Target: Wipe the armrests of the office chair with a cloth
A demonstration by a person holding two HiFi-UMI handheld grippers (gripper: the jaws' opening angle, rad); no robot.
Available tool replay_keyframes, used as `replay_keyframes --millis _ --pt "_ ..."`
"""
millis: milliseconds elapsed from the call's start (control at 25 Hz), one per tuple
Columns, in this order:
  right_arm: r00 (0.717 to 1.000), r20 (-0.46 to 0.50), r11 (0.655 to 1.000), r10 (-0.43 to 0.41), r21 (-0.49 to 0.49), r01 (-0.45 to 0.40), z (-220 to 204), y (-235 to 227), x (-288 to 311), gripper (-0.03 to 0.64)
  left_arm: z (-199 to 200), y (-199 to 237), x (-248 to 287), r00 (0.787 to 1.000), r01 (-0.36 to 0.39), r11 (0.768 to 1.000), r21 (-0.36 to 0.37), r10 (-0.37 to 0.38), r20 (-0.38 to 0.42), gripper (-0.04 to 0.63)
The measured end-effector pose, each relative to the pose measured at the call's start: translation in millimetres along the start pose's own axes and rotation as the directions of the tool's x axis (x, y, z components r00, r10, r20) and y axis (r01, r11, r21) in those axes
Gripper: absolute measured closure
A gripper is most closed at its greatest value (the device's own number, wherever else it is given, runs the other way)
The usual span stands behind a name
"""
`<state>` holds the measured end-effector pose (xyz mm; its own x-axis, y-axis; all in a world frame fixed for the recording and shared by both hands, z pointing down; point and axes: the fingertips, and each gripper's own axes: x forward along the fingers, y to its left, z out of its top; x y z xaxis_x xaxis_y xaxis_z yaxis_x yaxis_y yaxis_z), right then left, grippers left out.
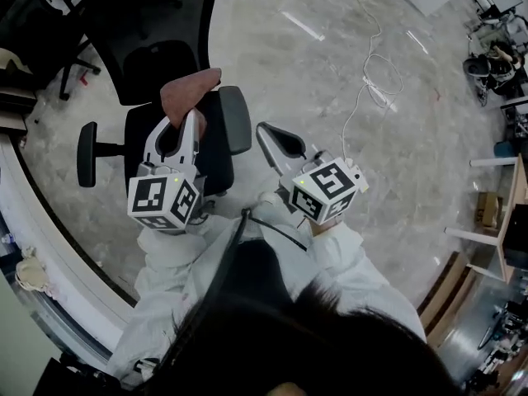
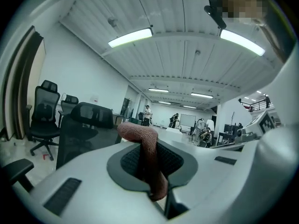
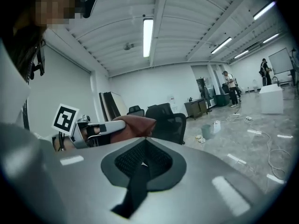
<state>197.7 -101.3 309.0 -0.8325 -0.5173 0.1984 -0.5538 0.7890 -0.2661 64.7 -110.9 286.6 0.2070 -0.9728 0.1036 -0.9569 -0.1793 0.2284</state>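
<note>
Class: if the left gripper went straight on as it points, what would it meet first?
Probably the office chair's backrest, near its edge, the held cloth touching first; depth is unclear, so it may slip past.

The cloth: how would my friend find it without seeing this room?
Find the nearest black office chair. Over it, the left gripper pinches the cloth. It alone is reddish-brown and soft; its neighbours are black or white.

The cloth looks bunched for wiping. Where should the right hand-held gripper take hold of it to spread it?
Probably the free flap of the cloth sticking out beyond the left hand-held gripper, which pinches its lower part. Come from the right side, opening the shut right hand-held gripper first.
</note>
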Motion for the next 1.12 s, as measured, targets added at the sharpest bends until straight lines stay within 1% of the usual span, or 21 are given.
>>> replay_keyframes --millis 120,280,520,640,720,840,960,1000,1040,1120 --pt "0.999 -0.026 0.999 0.031 0.017 -0.031 -2 -31 -17 0.615 -15 -25 21 0.999 -0.029 1.000 0.007 0.029 -0.036 0.557" --pt "0.999 -0.027 0.999 0.023 0.047 -0.022 -6 -62 -21 0.615 -33 -41 44 0.997 -0.017 1.000 0.001 0.017 -0.076 0.557" --pt "0.998 -0.041 0.995 0.042 0.088 -0.038 -12 -63 3 0.615 -43 -27 57 0.990 -0.033 0.999 0.016 0.035 -0.136 0.557" --pt "0.997 -0.060 0.992 0.047 0.118 -0.039 -20 -66 10 0.615 -54 -19 70 0.982 -0.029 0.999 0.030 0.034 -0.185 0.557" --pt "0.997 -0.072 0.991 0.037 0.134 -0.027 -26 -70 13 0.615 -66 -12 84 0.973 -0.018 0.999 0.046 0.029 -0.230 0.557" --pt "0.994 -0.104 0.988 0.026 0.151 -0.010 -41 -77 16 0.615 -92 6 112 0.954 -0.015 0.999 0.050 0.029 -0.299 0.557" --pt "0.990 -0.141 0.982 0.012 0.188 0.015 -66 -91 22 0.615 -124 25 146 0.930 -0.010 0.999 0.032 0.021 -0.367 0.557" --pt "0.988 -0.155 0.981 0.007 0.195 0.024 -76 -97 23 0.615 -138 30 157 0.920 -0.008 0.999 0.037 0.021 -0.391 0.557" --pt "0.986 -0.169 0.979 0.003 0.199 0.031 -87 -104 25 0.615 -155 36 169 0.908 -0.007 0.998 0.056 0.030 -0.418 0.557" --pt "0.981 -0.194 0.976 0.001 0.214 0.042 -109 -119 28 0.615 -190 53 194 0.881 -0.013 0.992 0.127 0.072 -0.468 0.557"
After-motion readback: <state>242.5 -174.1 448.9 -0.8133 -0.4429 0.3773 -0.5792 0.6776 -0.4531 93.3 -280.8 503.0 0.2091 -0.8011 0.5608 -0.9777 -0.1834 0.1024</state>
